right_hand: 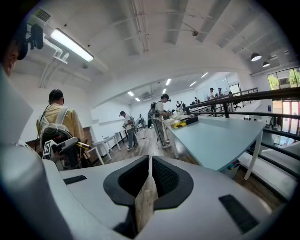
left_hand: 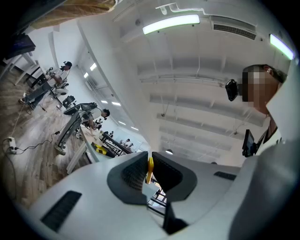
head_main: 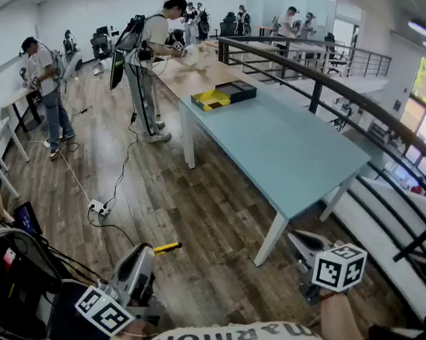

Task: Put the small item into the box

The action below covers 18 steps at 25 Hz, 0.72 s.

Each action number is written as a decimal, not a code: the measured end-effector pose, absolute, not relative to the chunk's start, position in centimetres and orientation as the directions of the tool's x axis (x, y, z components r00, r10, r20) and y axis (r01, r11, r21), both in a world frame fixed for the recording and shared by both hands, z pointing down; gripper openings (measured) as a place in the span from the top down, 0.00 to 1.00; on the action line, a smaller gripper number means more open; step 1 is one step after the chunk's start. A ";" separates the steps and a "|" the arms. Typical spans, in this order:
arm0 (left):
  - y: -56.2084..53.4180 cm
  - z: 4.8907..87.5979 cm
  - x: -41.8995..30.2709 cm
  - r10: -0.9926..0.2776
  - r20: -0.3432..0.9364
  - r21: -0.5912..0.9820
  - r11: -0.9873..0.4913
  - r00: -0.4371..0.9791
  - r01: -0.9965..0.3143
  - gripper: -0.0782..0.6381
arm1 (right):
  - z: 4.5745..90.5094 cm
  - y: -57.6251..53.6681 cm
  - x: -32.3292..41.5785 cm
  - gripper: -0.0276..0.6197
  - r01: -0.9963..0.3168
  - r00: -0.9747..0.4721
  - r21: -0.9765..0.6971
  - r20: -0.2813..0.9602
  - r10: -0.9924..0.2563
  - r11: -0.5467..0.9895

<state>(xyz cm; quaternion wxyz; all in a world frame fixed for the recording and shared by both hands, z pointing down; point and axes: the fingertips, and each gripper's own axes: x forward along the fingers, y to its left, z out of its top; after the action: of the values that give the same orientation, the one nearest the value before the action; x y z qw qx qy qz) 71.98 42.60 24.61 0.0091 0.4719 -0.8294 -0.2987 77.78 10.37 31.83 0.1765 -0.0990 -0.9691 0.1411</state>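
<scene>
A small yellow item [left_hand: 150,169] is pinched edge-on between the pads of my left gripper [left_hand: 149,164], which is tilted up toward the ceiling. In the head view that gripper [head_main: 153,251] is low at the left, and the yellow item [head_main: 168,247] sticks out of its tip. My right gripper [head_main: 298,238] is low at the right, beside the near leg of the table; its jaws [right_hand: 150,161] are shut with nothing between them. The yellow and black box [head_main: 223,94] lies open at the far end of the light blue table [head_main: 293,157], well away from both grippers.
A person [head_main: 148,70] stands at the table's far left corner; another [head_main: 47,91] is by a white desk. A power strip [head_main: 99,207] and cables lie on the wood floor. A dark railing [head_main: 406,141] runs along the right, with stairs below. A bag [head_main: 2,269] sits by my left side.
</scene>
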 end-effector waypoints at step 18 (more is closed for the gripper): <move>39.4 23.2 61.1 -0.772 -0.293 0.458 0.404 -0.564 -0.792 0.85 | 33.1 8.3 64.8 0.88 0.207 -0.896 -0.320 0.317 0.310 0.925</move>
<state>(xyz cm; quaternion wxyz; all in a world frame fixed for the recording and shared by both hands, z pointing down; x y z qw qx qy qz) 61.12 39.39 23.23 -0.0169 0.4668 -0.8377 -0.2831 64.77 8.34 33.13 0.1842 -0.1341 -0.9635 0.1405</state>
